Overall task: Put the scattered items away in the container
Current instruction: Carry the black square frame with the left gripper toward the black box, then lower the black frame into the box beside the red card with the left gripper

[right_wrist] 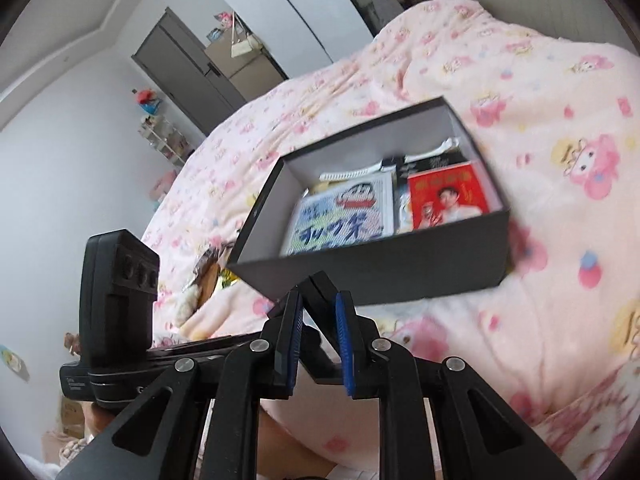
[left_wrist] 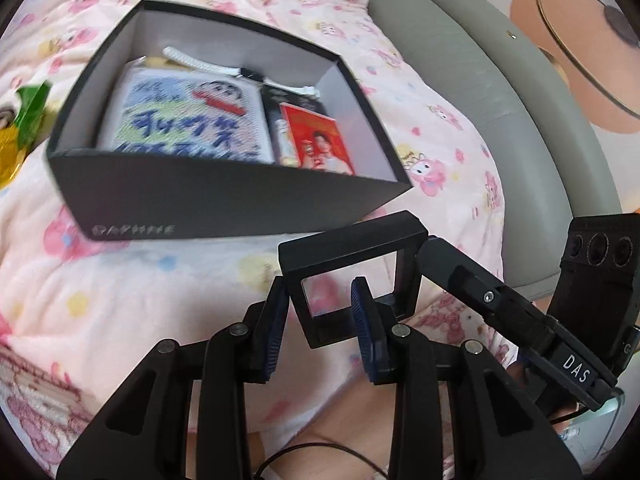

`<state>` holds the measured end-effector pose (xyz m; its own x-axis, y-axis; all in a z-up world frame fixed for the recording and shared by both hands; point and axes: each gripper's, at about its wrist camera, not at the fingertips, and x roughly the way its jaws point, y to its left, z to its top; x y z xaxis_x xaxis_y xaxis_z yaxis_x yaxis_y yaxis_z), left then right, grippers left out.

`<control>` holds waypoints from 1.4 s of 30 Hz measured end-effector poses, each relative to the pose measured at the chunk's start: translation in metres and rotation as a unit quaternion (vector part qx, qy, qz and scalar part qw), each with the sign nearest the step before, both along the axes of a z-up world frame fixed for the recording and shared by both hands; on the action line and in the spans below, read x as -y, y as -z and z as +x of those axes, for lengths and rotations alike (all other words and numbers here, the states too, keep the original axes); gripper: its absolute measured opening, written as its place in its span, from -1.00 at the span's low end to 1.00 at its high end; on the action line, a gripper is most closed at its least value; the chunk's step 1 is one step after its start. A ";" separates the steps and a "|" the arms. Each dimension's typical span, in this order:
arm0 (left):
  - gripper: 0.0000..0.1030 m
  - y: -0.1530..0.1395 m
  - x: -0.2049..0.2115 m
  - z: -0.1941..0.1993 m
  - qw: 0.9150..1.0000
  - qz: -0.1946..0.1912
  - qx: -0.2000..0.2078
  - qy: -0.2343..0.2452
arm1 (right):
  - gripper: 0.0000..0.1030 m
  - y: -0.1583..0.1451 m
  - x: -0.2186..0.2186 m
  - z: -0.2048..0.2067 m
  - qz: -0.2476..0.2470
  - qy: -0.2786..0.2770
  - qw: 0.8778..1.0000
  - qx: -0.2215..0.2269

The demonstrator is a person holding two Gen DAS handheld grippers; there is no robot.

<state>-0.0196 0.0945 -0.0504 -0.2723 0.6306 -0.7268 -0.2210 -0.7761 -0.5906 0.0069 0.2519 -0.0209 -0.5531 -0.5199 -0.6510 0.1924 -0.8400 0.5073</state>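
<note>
On the bed (left_wrist: 120,300), under a pink cartoon quilt: black open box (left_wrist: 224,196), sitting slightly tilted on the soft folds, well in from the bed's grey padded edge (left_wrist: 460,100).

Held in the air just short of the box's near wall: black square frame (left_wrist: 352,240) with a clear middle, clear of the quilt. Pinched by both claws at once. Left claw (left_wrist: 320,300) pressed onto its lower corner, blue pads (left_wrist: 362,312) on either side. Right claw (right_wrist: 318,312) clamped on the frame's far side, a thin black edge wedged between its pads.

Inside the box: patterned pouch (left_wrist: 184,128) filling the left part, red card (left_wrist: 316,140) with a portrait leaning at the right, white-strapped watch (left_wrist: 240,72) along the back wall. Little bare floor left; open room only above these.

Beside the box's left wall, on the quilt: green and yellow snack packets (left_wrist: 24,120), just beside it, whether touching cannot be told.

In the way: only the box's near wall, directly ahead of the frame. Open quilt on the near side and to the right of the box. Beyond the bed's far edge: white walls, a grey door (right_wrist: 188,64), shelves with small things.
</note>
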 end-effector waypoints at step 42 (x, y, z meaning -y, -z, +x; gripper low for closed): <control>-0.30 0.047 -0.089 -0.145 0.991 -0.072 0.111 0.034 | -0.70 0.046 -0.068 -0.152 0.039 0.025 0.994 0.095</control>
